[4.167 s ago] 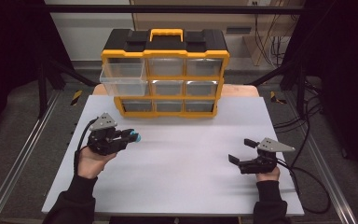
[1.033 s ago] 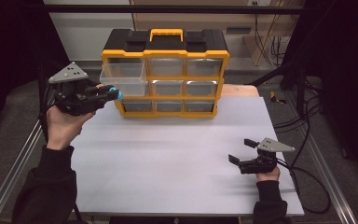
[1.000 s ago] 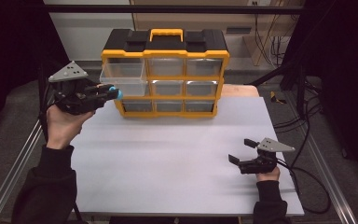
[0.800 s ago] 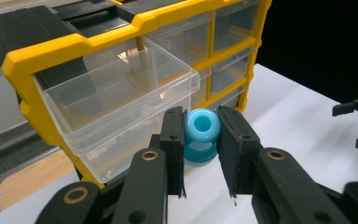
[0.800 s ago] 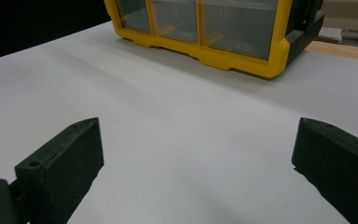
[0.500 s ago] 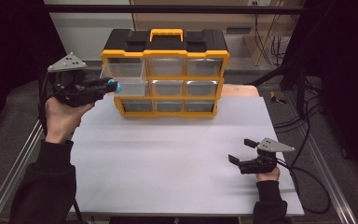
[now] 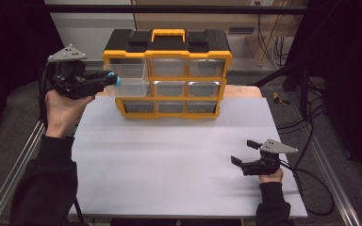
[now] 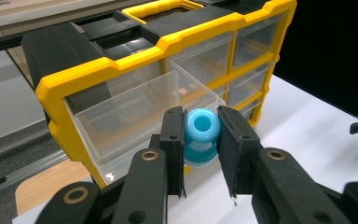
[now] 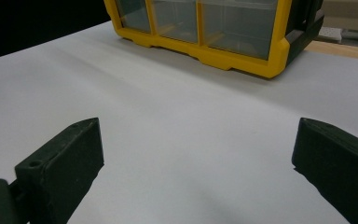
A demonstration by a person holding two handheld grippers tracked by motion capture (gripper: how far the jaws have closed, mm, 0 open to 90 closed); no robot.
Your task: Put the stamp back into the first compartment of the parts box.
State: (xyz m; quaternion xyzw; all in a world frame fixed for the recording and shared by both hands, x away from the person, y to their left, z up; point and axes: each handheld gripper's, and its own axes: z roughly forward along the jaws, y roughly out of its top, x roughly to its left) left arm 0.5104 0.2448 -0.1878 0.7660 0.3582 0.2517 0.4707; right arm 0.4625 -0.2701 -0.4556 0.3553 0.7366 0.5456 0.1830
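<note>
The left hand-held gripper (image 8: 201, 154) clenches a blue ring-shaped piece (image 8: 200, 135) at the organizer's (image 7: 167, 70) nine o'clock, poised over the pulled-out clear drawer (image 8: 140, 116), apparently to drop it in. The right hand-held gripper (image 7: 245, 153) rests released on the desk (image 7: 169, 155).

No lettering, label, brand mark or number can be read anywhere. The yellow-and-black drawer cabinet (image 7: 167, 73) ahead of the left gripper (image 8: 200, 140) shows plain plastic fronts (its clear drawers carry no tags), the blue ring piece (image 8: 200, 135) between that gripper's jaws is unmarked, and the white table (image 7: 169, 160) under the right gripper (image 7: 245, 153) is blank.
</note>
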